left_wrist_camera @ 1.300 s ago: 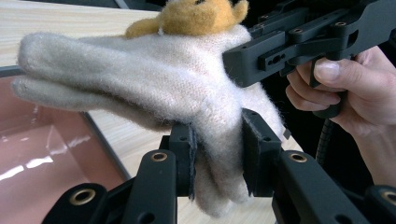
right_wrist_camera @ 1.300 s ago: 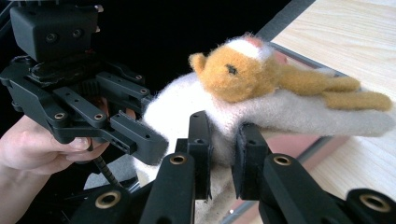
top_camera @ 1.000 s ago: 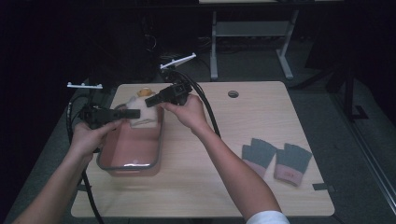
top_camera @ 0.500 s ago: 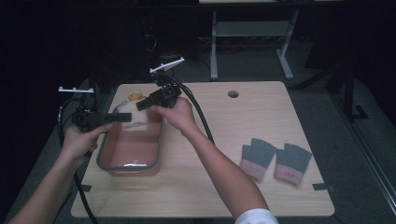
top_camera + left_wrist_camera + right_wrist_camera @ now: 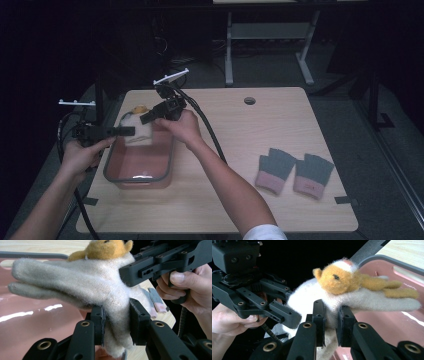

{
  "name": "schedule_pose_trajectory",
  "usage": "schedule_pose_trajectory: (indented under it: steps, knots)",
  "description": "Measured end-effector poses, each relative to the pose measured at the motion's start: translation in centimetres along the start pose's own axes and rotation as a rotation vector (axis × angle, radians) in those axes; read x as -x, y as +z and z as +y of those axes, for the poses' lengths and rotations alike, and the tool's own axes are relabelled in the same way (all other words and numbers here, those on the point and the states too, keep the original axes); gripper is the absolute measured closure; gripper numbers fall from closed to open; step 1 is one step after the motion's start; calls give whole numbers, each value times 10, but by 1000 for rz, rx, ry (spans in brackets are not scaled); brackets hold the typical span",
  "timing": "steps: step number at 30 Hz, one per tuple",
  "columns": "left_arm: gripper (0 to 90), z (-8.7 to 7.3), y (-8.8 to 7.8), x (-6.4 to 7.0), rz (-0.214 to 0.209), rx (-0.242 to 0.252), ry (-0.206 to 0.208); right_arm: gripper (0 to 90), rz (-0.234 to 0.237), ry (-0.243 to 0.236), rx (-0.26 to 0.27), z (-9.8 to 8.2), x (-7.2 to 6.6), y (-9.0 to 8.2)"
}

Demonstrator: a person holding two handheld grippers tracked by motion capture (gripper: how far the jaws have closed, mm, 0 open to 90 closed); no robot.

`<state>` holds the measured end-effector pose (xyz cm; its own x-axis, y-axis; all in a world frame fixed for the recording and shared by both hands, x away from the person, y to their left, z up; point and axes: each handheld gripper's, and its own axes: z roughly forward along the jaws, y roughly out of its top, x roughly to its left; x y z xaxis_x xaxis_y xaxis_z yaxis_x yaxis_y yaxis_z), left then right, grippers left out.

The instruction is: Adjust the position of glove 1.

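A cream woolly glove (image 5: 136,129) with an orange plush animal (image 5: 337,278) on its back hangs over the far end of a pink bin (image 5: 112,175). Both grippers pinch its cuff. My left gripper (image 5: 130,131) comes in from the left, shut on the glove (image 5: 82,282). My right gripper (image 5: 145,119) reaches from the right, also shut on the glove (image 5: 372,300). In the left gripper view the glove's fingers point left over the bin's pink floor (image 5: 30,325). The right gripper view has the other gripper's black jaw (image 5: 274,310) at the cuff.
A pair of grey gloves with pink cuffs (image 5: 295,172) lies on the right part of the wooden table (image 5: 250,210). A cable hole (image 5: 249,100) sits near the table's far edge. Cables trail from both grippers off the left side.
Both hands have carried the glove leftward and a little lower, toward the far end of the bin. Both grips have stayed shut on it.
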<state>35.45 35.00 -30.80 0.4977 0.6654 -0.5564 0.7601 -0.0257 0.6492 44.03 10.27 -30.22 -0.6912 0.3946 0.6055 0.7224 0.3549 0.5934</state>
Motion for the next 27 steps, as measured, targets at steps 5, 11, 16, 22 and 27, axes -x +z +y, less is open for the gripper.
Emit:
schedule_pose_trajectory:
  steps: [5,11,16,22,27]
  knots:
    - [689,-6,1,-6,-3,-1,-15,795,9,9,-3,-3,3,5]
    - [689,-12,4,-12,-3,-9,-33,795,22,28,-6,-9,9,14]
    - [690,-15,5,-15,-1,-20,-41,795,33,42,-5,-14,13,19]
    - [690,-18,9,-18,0,-25,-49,795,37,54,0,-18,18,22]
    - [690,-21,11,-21,3,-34,-52,794,51,71,-1,-22,23,25]
